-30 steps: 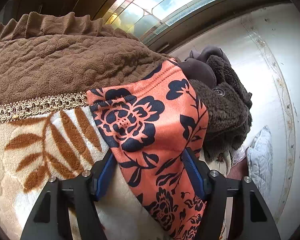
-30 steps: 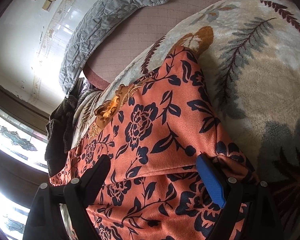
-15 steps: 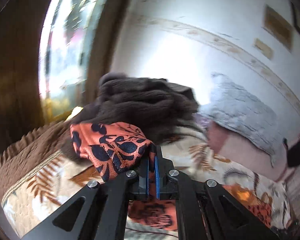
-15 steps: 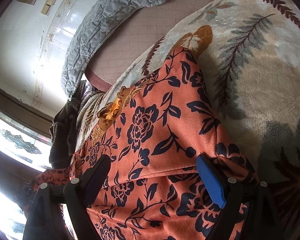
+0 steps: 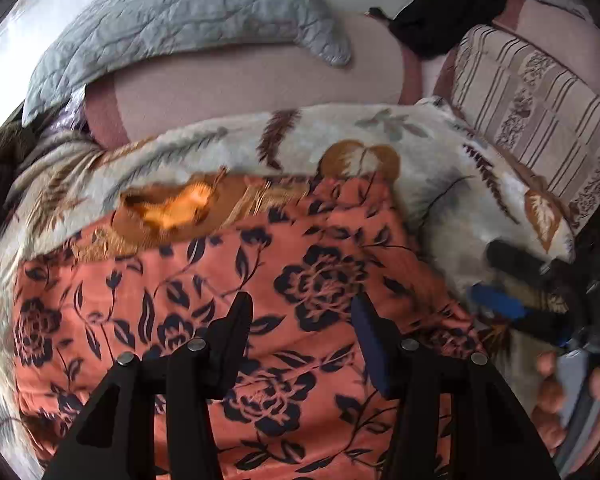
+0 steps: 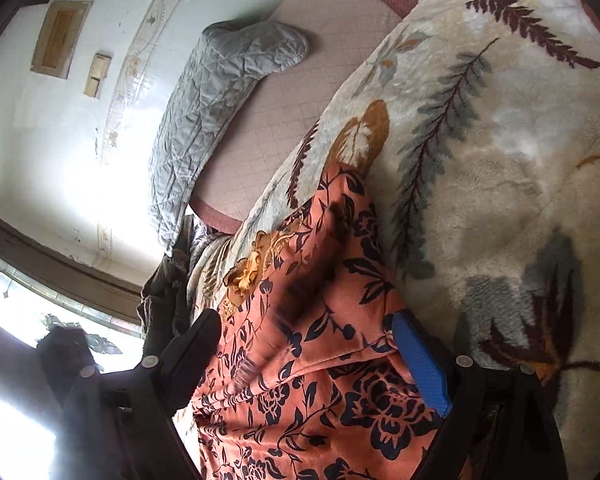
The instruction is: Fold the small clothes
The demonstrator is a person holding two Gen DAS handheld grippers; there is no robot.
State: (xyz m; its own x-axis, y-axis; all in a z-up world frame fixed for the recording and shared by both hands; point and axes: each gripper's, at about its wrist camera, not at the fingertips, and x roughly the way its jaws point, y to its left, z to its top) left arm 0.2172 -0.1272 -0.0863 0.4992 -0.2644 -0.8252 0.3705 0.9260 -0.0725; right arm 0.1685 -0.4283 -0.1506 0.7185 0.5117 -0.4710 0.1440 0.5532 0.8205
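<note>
An orange garment with dark blue flowers [image 5: 204, 296] lies folded over on a cream leaf-patterned blanket [image 5: 452, 184]. A gold embroidered patch [image 5: 172, 208] shows at its far edge. My left gripper [image 5: 300, 316] is open and empty just above the cloth. My right gripper [image 6: 304, 344] is open over the garment's near edge [image 6: 324, 380], fingers on either side of the cloth. The right gripper also shows at the right of the left wrist view [image 5: 512, 284], at the garment's right edge.
A grey quilted pillow [image 5: 188, 28] lies on the pink mattress [image 5: 260, 80] beyond the blanket. A striped cushion [image 5: 540, 112] is at the right. A dark brown fleece pile [image 6: 164, 292] sits by the window. A black item [image 5: 448, 12] lies at the far back.
My left gripper was shut on the garment's corner half a second ago; it has swung over, laid the cloth across and opened. The right gripper stays open in place.
</note>
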